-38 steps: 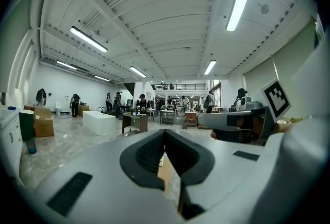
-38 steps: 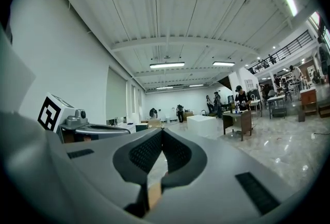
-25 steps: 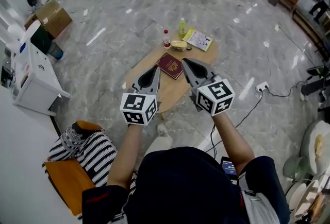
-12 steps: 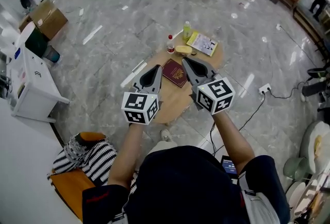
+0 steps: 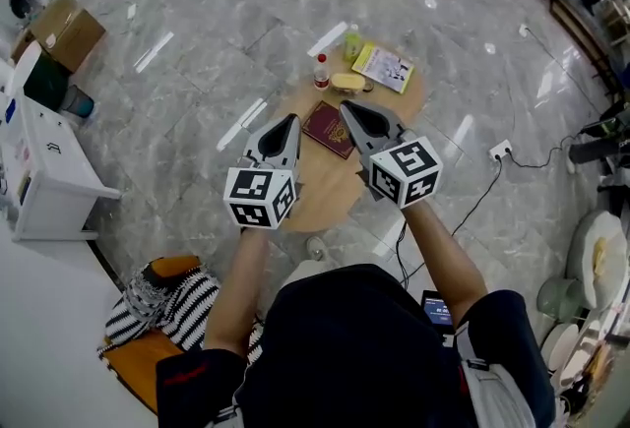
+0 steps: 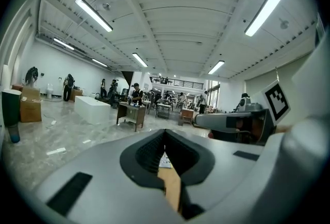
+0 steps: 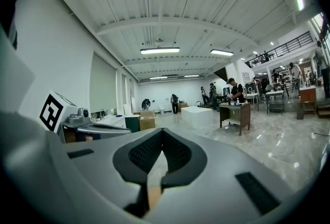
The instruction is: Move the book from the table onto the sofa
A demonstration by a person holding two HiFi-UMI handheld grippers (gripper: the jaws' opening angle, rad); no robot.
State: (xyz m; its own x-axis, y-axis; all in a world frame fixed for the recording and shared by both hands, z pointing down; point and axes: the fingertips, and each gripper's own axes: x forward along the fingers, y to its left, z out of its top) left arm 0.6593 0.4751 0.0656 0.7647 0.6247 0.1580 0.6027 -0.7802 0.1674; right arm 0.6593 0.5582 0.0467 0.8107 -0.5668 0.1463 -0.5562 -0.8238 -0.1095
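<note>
whole view has slid fwd vs 1 s back: person has closed in on the counter (image 5: 330,195), which now sits right under both arms. orange seat w/ striped throw (image 5: 162,298) (prob the sofa) has dropped further to lower left, behind the left elbow, so drop-off looks like a turn away.

left hand-held gripper (image 5: 289,120) and right hand-held gripper (image 5: 344,107) came up together. tips now flank the book (image 5: 326,129) instead of stopping short of its near edge. both still pressed together, nothing pinched. each gripper view shows jaws meeting, only bare wood thru the slot.

book hasn't moved: flat mid-counter, near the red-cap bottle (image 5: 320,72) and yellow leaflet (image 5: 382,68). can't tell tip height over the cover.

imo approach only so far, jaws must spread before any pickup.
</note>
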